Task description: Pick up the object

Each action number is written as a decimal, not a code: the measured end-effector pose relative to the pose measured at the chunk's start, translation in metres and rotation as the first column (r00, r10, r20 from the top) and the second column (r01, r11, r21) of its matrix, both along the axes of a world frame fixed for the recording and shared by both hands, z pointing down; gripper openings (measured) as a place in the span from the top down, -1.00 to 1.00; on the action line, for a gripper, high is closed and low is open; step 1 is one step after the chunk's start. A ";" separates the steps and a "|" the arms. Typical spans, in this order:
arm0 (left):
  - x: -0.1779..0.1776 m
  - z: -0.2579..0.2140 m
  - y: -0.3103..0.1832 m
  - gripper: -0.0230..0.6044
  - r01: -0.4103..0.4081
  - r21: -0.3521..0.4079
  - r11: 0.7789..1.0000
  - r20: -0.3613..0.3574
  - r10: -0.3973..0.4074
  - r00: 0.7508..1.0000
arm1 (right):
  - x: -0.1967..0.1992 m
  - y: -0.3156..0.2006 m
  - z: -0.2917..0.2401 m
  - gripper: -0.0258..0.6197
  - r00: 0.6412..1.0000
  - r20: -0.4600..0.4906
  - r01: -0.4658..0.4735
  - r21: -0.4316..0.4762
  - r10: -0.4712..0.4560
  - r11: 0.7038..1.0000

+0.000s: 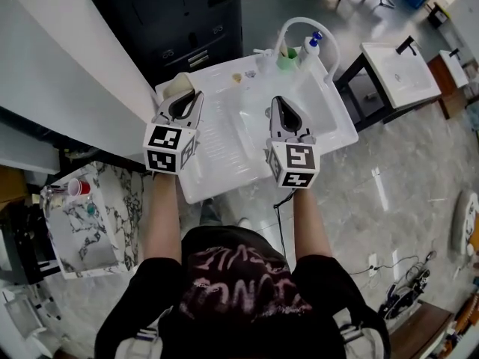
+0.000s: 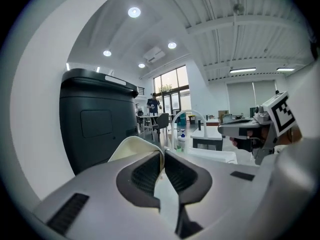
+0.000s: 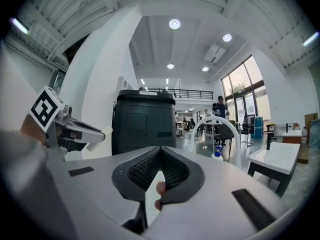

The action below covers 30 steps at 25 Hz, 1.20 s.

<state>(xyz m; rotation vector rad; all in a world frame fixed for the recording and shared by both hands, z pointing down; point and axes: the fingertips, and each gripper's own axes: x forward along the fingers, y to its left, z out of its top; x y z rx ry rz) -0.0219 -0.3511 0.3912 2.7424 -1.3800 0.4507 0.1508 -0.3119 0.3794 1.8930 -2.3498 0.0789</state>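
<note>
The left gripper (image 1: 182,99) is held up over the draining side of the white sink (image 1: 338,129). Its jaws are nearly together and clamped on the edge of a cream pad (image 1: 178,85), which sticks out past the tips, clear of the sink; the pick-up is judged done, the pad being pinched firmly so it cannot slip. The right gripper (image 1: 278,103) is held alongside over the basin, jaws closed tip to tip on nothing, apparently spare. Nothing is made out in the basin's visible part. Farther back, by the arched tap (image 1: 299,22), a green cup (image 1: 287,58) is seen, contents too small to tell; a blue-capped bottle (image 1: 313,45) stands beside it.
</note>
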 end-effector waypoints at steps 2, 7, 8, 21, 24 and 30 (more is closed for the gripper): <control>-0.002 -0.009 0.010 0.79 0.006 0.020 1.000 -0.006 -0.006 1.000 | -0.003 0.006 -0.004 0.88 1.000 0.000 0.008 0.006 -0.008 1.000; -0.011 -0.029 0.033 0.80 0.024 0.064 0.998 -0.034 -0.022 0.999 | -0.009 0.019 -0.015 0.88 1.000 0.002 0.026 0.025 -0.026 0.999; -0.013 -0.033 0.037 0.80 0.028 0.073 0.997 -0.039 -0.026 0.999 | -0.011 0.021 -0.017 0.88 1.000 0.002 0.030 0.030 -0.030 0.999; -0.040 -0.070 0.089 0.80 0.083 0.156 0.984 -0.110 -0.066 0.992 | -0.027 0.053 -0.033 0.88 0.998 -0.017 0.061 0.057 -0.060 0.996; -0.045 -0.069 0.096 0.80 0.102 0.158 0.982 -0.122 -0.083 0.989 | -0.030 0.059 -0.035 0.88 0.997 -0.024 0.072 0.062 -0.071 0.995; -0.050 -0.074 0.113 0.80 0.105 0.181 0.978 -0.122 -0.084 0.989 | -0.035 0.068 -0.039 0.88 0.996 -0.027 0.092 0.066 -0.090 0.994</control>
